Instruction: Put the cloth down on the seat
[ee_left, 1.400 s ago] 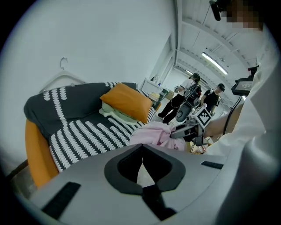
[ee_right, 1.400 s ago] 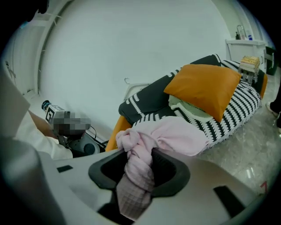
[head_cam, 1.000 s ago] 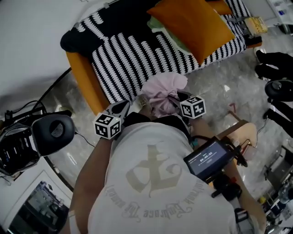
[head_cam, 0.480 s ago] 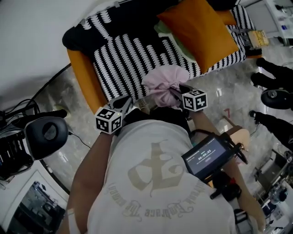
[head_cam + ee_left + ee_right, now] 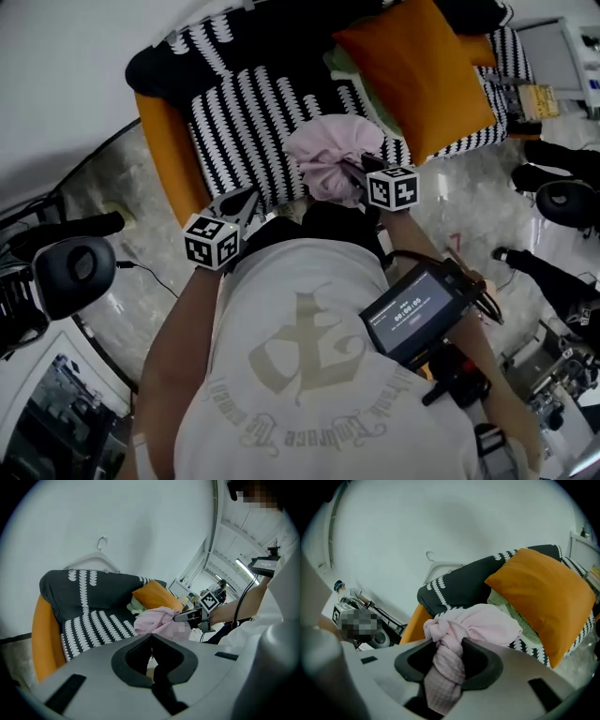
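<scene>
A bunched pink cloth (image 5: 330,155) hangs over the front edge of the black-and-white patterned seat (image 5: 248,122) of an orange-sided armchair. My right gripper (image 5: 354,171) is shut on a twisted tail of the cloth (image 5: 449,656), and the rest of the cloth billows out beyond the jaws. My left gripper (image 5: 247,200) is left of the cloth, apart from it, near the seat's front corner; its jaws meet with nothing between them (image 5: 151,636). In the left gripper view the cloth (image 5: 152,619) and the right gripper (image 5: 190,616) are ahead and to the right, above the seat (image 5: 91,626).
An orange cushion (image 5: 420,67) lies on the right part of the seat over a pale green cloth (image 5: 349,73). A white hanger (image 5: 96,559) rests on the chair back. Black equipment (image 5: 70,274) stands on the marble floor to the left, more gear (image 5: 562,192) to the right.
My right gripper has carried the cloth forward, from in front of the chair to over the seat's front edge. The left gripper has moved forward alongside it.
</scene>
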